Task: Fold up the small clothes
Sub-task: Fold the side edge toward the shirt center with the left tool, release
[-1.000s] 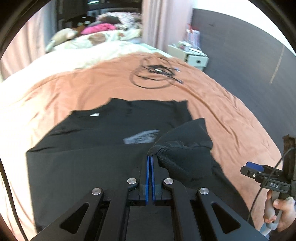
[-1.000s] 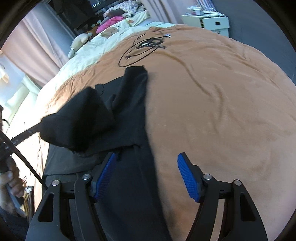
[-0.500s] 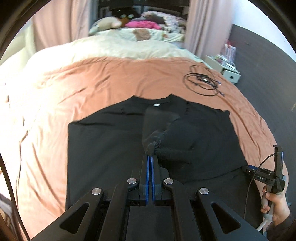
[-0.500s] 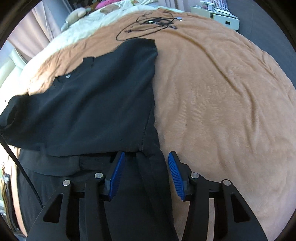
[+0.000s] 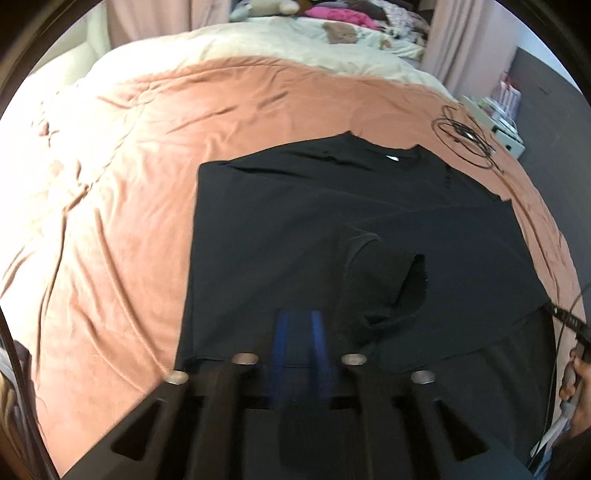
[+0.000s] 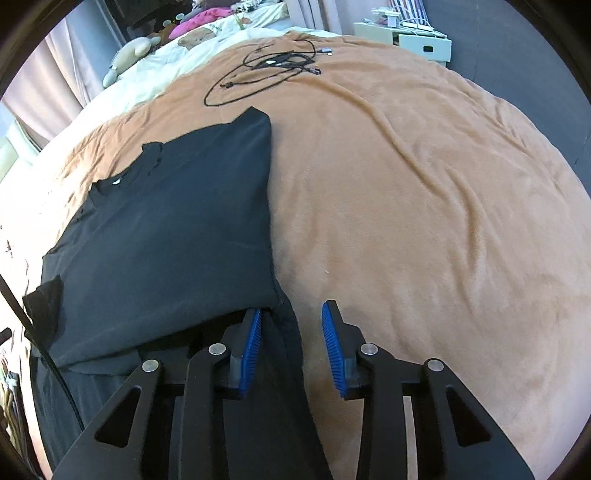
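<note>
A black T-shirt (image 5: 295,221) lies flat on the brown blanket (image 5: 122,229), its right side folded over the middle. The folded sleeve (image 5: 380,280) rests on the shirt, its cuff standing open just right of my left gripper (image 5: 299,328). That gripper is blurred and its jaws are opening, with only flat shirt fabric below them. In the right wrist view the shirt (image 6: 177,206) ends in a folded edge. My right gripper (image 6: 293,347) is closing around the shirt's lower right edge; the fabric strip lies between the pads (image 6: 253,347), which do not press on it.
A coil of black cables (image 6: 273,62) lies on the blanket beyond the shirt's collar. A white bedside cabinet (image 6: 417,40) stands at the far right by the dark wall. Cream bedding with soft toys (image 5: 332,33) fills the back. A hand (image 5: 576,387) shows at the left view's right edge.
My left gripper carried the sleeve leftward across the shirt, then parted its pads and dropped it there. My right gripper's jaws have narrowed around the shirt's edge.
</note>
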The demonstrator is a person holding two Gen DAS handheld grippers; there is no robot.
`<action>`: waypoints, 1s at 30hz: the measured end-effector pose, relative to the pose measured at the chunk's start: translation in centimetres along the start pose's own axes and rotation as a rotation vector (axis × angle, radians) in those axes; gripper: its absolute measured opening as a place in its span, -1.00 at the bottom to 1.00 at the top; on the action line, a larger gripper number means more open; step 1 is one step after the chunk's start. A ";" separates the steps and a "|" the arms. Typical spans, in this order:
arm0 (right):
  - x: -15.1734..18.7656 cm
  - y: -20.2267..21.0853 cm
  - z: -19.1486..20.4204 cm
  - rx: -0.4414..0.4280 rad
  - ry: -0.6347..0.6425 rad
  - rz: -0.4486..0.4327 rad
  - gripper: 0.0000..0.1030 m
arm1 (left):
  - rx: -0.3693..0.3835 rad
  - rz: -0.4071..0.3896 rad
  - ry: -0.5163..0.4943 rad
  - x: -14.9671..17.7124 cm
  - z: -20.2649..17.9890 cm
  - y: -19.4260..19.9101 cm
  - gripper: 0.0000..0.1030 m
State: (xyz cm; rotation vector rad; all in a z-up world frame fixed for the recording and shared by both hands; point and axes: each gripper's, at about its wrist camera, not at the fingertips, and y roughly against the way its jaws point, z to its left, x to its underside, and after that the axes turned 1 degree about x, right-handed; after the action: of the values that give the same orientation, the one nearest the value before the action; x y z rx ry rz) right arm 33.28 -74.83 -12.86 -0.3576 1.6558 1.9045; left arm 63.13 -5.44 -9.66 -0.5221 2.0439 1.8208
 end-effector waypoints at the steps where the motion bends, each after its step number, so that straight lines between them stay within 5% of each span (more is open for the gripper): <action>1: 0.3 0.0 -0.3 0.001 -0.001 0.005 -0.42 | 0.001 -0.008 0.009 -0.1 0.3 0.0 -0.04; 4: 0.8 -0.3 -0.4 -0.010 -0.011 0.012 -0.42 | 0.032 -0.029 0.015 0.0 0.3 -0.1 0.30; 7: 1.0 -0.5 -0.8 -0.025 -0.016 0.010 -0.42 | 0.091 -0.038 0.003 -0.1 -1.1 -0.5 0.41; 9: 0.8 -0.6 -1.0 -0.031 -0.015 0.011 -0.42 | 0.120 -0.039 -0.047 0.0 -2.9 -0.9 0.46; 13: 0.6 -0.3 -1.5 -0.035 -0.009 0.012 -0.42 | 0.104 -0.014 -0.169 0.3 -6.8 -2.4 0.84; 21: 0.6 0.3 -1.7 -0.036 0.001 0.007 -0.42 | 0.019 -0.003 -0.204 -0.8 -9.1 -6.1 0.86; 23: 0.5 0.8 -2.1 -0.060 -0.019 -0.018 -0.42 | 0.000 -0.030 -0.222 -1.3 -8.9 -6.2 0.74; 24: 0.4 1.0 -2.2 -0.065 -0.025 -0.028 -0.42 | -0.011 -0.032 -0.219 -1.5 -8.6 -6.4 0.41; 25: 0.3 1.1 -2.4 -0.062 -0.027 -0.036 -0.42 | -0.014 -0.022 -0.210 -1.8 -8.2 -6.6 -0.23; 27: 0.2 1.2 -2.6 -0.056 -0.025 -0.043 -0.42 | -0.001 0.011 -0.166 -2.3 -6.7 -6.8 -0.83; 30: 0.4 1.2 -2.8 -0.070 -0.023 -0.040 -0.42 | -0.037 -0.014 -0.142 -2.7 -4.4 -5.7 -0.90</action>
State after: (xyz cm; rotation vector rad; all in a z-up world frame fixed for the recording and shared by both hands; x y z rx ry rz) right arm 31.79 -77.46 -12.67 -0.3926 1.5591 1.9335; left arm 68.20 -10.28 -12.72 -0.4039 1.9123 1.8350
